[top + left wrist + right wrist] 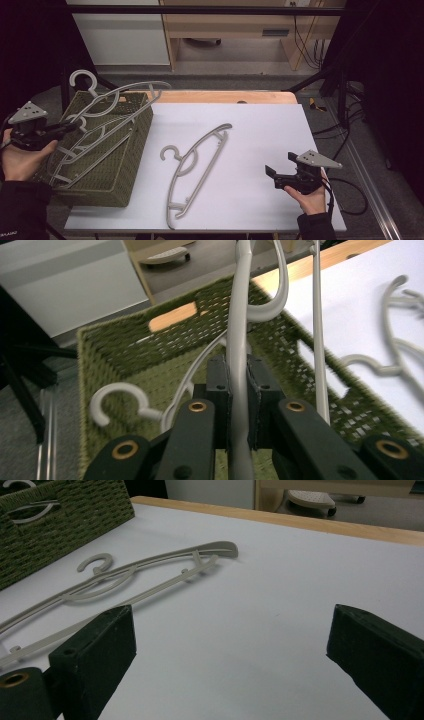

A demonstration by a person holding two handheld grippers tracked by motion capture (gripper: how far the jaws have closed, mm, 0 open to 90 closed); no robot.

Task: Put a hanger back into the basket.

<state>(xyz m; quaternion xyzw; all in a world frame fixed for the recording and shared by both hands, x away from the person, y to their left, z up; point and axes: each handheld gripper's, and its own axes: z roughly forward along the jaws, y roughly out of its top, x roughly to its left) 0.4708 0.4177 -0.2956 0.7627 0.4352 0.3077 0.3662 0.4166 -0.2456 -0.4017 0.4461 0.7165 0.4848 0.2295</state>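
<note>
1. The left gripper (60, 131) sits at the left edge of the high view, over the green woven basket (131, 185). Its jaws are clenched on the thin bar of a grey hanger (239, 340); in the left gripper view the bar runs straight up between the two black pads, pinched tight.

2. That held hanger (122, 92) lies across the basket's open top. Its long axis runs from about 7 o'clock to 1 o'clock in the high view, with its hook (82, 79) sticking up past the far left corner. It looks propped on the rim rather than settled inside — the coming move is most likely to lower it in.

3. A second hanger (102, 132) already lies in the basket below it, on much the same diagonal.

4. A third hanger (197, 167) lies flat on the white table (270, 125), between the two hands. Its long axis also runs 7 to 1 o'clock, with the hook toward the basket.

5. From the right gripper (274, 179) this table hanger lies at about 9 o'clock. The right hand looks the nearer and freer one for it — the left is occupied.

6. The right gripper is released: in its own view the jaws stand wide apart with bare table between them, touching nothing.
</note>
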